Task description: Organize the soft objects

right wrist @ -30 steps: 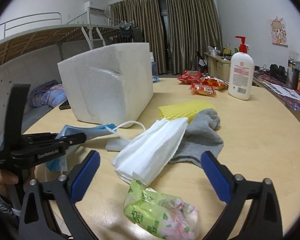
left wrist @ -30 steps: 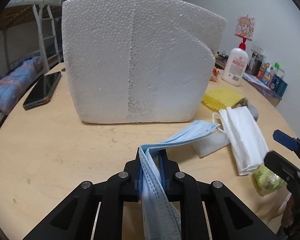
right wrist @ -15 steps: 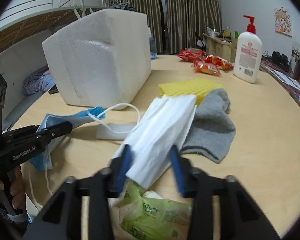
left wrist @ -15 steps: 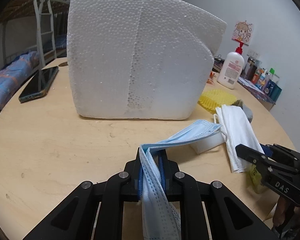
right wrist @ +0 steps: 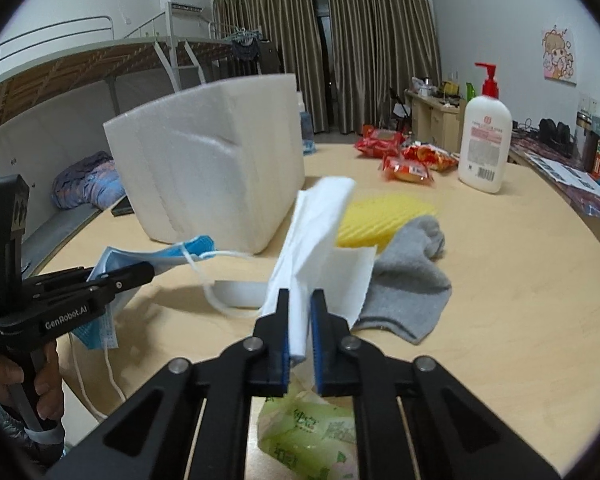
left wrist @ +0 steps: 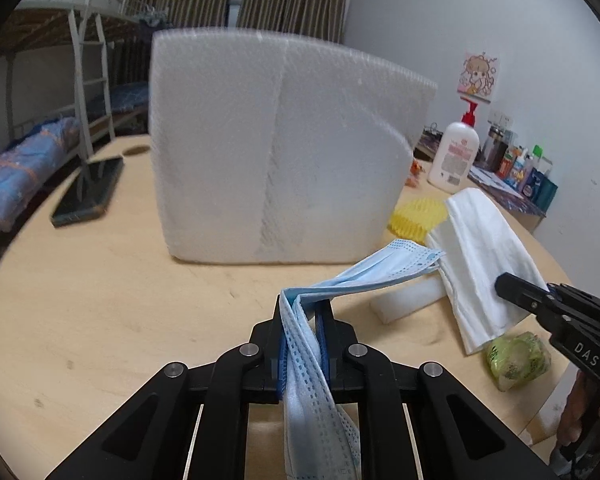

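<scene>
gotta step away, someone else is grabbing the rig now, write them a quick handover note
Left gripper: shut on the blue face mask, which drapes over the table.
Right gripper: jaws have just been closing and now pinch the folded white cloth, its far end raised off the table.
On the table: grey sock, yellow sponge, green tissue pack, all in front of the foam block.
Done: both pieces gripped. Nothing looks sorted yet.
Left: place mask and cloth, then sock, sponge and tissue pack.
</scene>
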### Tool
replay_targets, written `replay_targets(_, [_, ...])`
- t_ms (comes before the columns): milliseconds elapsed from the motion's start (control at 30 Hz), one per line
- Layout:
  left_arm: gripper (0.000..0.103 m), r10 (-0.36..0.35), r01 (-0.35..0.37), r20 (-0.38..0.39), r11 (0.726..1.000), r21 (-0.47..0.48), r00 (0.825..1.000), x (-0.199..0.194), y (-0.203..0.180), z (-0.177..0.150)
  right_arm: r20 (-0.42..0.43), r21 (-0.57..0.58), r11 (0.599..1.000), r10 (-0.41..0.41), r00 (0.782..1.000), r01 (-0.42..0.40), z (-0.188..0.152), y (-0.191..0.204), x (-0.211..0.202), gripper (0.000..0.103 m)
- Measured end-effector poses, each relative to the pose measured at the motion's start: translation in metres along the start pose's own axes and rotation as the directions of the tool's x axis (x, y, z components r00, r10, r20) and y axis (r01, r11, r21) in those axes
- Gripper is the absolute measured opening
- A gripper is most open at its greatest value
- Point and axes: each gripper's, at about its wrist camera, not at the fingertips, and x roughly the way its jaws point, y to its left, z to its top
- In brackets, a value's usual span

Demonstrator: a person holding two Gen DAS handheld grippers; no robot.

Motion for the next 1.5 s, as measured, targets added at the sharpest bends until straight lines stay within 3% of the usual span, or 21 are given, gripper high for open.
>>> replay_targets(300, [0.013,0.023,-0.022,0.074,1.000,-0.001,0.997,-0.031,-0.001,0.010,0.073,0.026,1.000,-0.010,0.997,0.008,0.012,-0.002,-0.028,0.012])
replay_targets(500, [0.013,0.033,-0.032,0.089,0.999,-0.006,0.995,-0.040,-0.001,0.012,0.025,0.029,1.000,0.003,1.000,-0.004,0.004,0.001,-0.017,0.014])
replay_targets(533, [0.013,0.037,-0.037,0.090,0.999,-0.005,0.995,-0.040,0.000,0.012,0.022,0.026,1.000,-0.003,1.000,0.003,0.003,0.002,-0.015,0.018])
replay_targets(567, [0.013,0.040,-0.040,0.089,0.999,-0.003,0.995,-0.040,0.000,0.011,0.008,0.019,1.000,-0.010,1.000,0.010,0.002,0.004,-0.011,0.035])
replay_targets(600, [0.013,0.041,-0.041,0.084,0.999,-0.004,0.996,-0.039,0.001,0.010,-0.004,0.016,1.000,-0.022,1.000,0.022,0.002,0.005,-0.007,0.061])
replay_targets(633, [0.013,0.039,-0.039,0.080,0.999,-0.005,0.996,-0.038,0.001,0.010,-0.009,0.013,0.999,-0.031,0.999,0.031,0.001,0.006,-0.005,0.072])
replay_targets(667, [0.013,0.037,-0.036,0.077,0.999,-0.007,0.996,-0.037,0.002,0.010,-0.003,0.007,0.999,-0.041,0.999,0.041,0.001,0.008,-0.002,0.078])
replay_targets(800, [0.013,0.041,-0.040,0.075,0.999,-0.017,0.996,-0.034,0.005,0.009,-0.041,0.003,0.999,-0.045,0.998,0.045,0.002,0.010,0.010,0.078])
replay_targets(933, [0.013,0.035,-0.034,0.071,0.999,-0.017,0.997,-0.031,0.006,0.008,-0.109,-0.002,0.998,-0.059,0.992,0.059,-0.003,0.008,0.028,0.067])
replay_targets(1000, [0.013,0.035,-0.034,0.071,0.999,-0.013,0.997,-0.030,0.006,0.008,-0.139,0.003,0.999,-0.051,0.989,0.052,-0.006,0.006,0.034,0.037])
replay_targets(1133, [0.013,0.033,-0.032,0.064,0.999,-0.012,0.997,-0.027,0.006,0.007,-0.170,-0.022,0.997,-0.080,0.982,0.077,-0.011,0.005,0.040,0.017])
replay_targets(1167, [0.013,0.031,-0.030,0.064,0.999,-0.013,0.997,-0.027,0.006,0.006,-0.166,-0.023,0.997,-0.080,0.983,0.077,-0.011,0.005,0.039,0.005])
replay_targets(1500, [0.013,0.017,-0.017,0.102,1.000,0.000,0.995,-0.040,0.000,0.012,0.023,-0.011,1.000,0.016,1.000,-0.016,0.013,0.008,-0.017,0.005])
